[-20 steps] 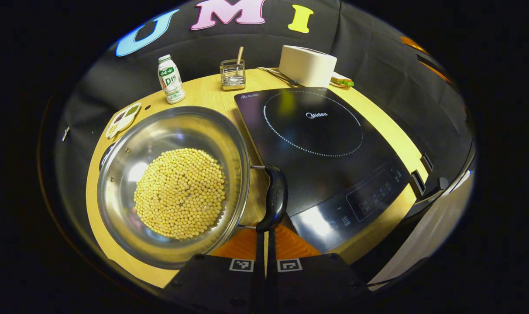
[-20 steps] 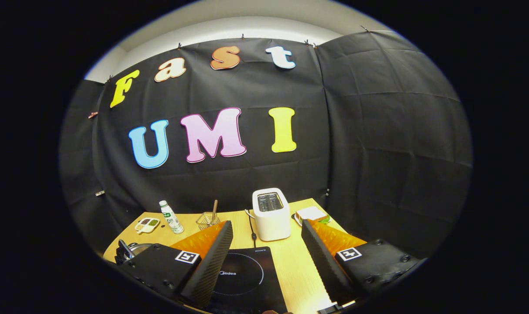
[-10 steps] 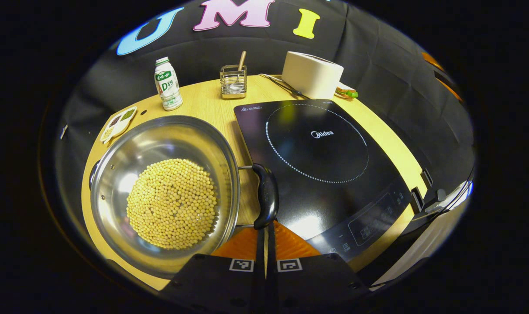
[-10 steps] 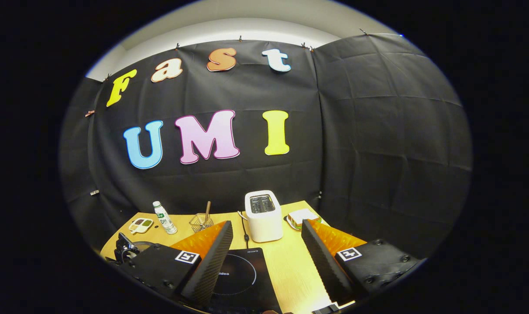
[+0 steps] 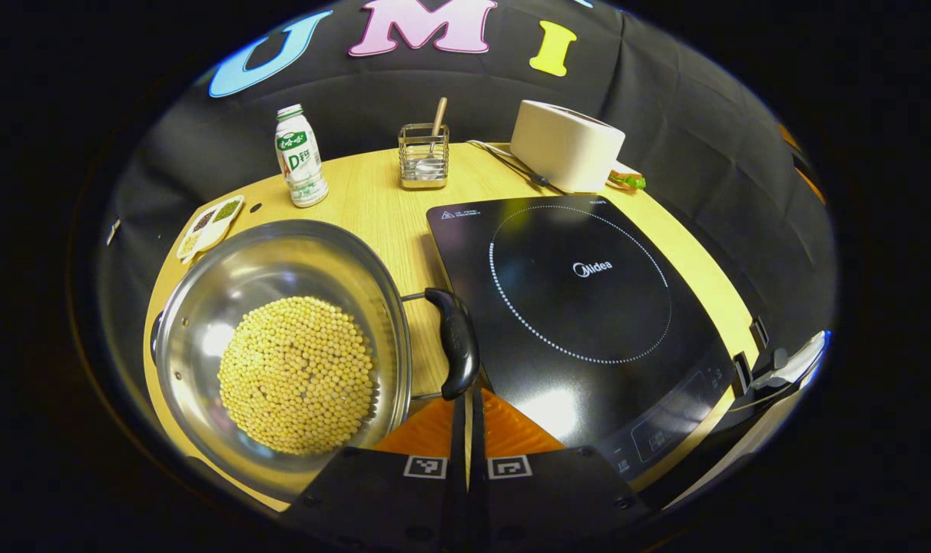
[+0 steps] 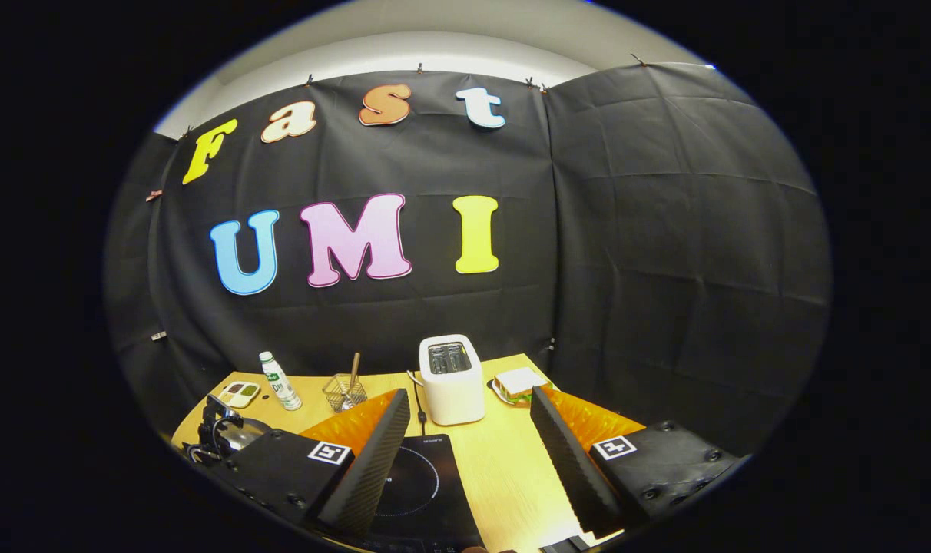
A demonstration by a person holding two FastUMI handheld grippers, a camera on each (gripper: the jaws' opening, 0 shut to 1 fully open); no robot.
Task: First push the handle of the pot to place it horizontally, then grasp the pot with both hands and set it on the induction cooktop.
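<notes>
We note a steel pot of yellow beans near the counter's left edge, black handle toward the black induction cooktop just beside it.

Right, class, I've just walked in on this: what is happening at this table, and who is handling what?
A person works with two hand-held grippers. The left hand-held gripper, fingers closed together, has its tips at the near end of the black handle of a steel pot full of soybeans. The pot sits on the table beside the induction cooktop, not yet on it. The right hand-held gripper is open, holding nothing, above the cooktop.
</notes>
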